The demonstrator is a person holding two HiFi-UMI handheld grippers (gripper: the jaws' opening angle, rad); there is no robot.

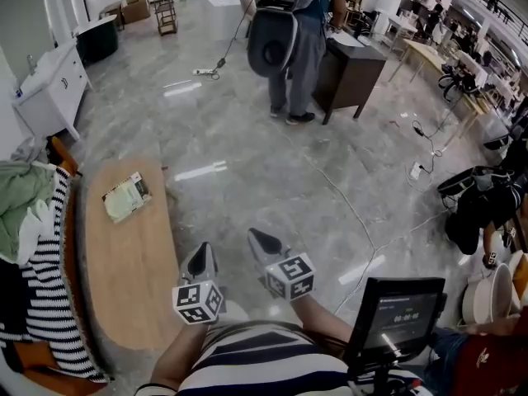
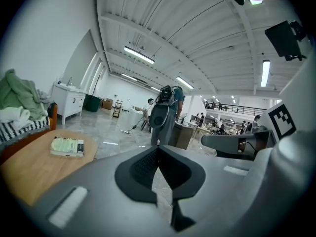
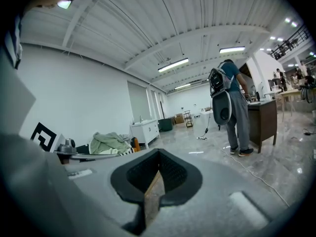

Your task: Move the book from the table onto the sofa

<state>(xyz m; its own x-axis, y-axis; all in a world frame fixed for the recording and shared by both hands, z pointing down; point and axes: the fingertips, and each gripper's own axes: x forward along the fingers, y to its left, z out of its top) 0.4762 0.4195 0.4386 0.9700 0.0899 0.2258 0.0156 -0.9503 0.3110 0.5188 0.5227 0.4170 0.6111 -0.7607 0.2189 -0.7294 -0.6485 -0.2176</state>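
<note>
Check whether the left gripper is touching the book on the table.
Apart. The head view shows the left gripper near the person's body, with a stretch of bare table between it and the book.

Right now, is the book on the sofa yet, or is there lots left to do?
Nothing is done yet: the book lies on the wooden table. Nothing is in hand: the left gripper and right gripper have their jaws shut and empty, short of the book. Left to do: reach the book, grip it and carry it to the striped sofa.
</note>
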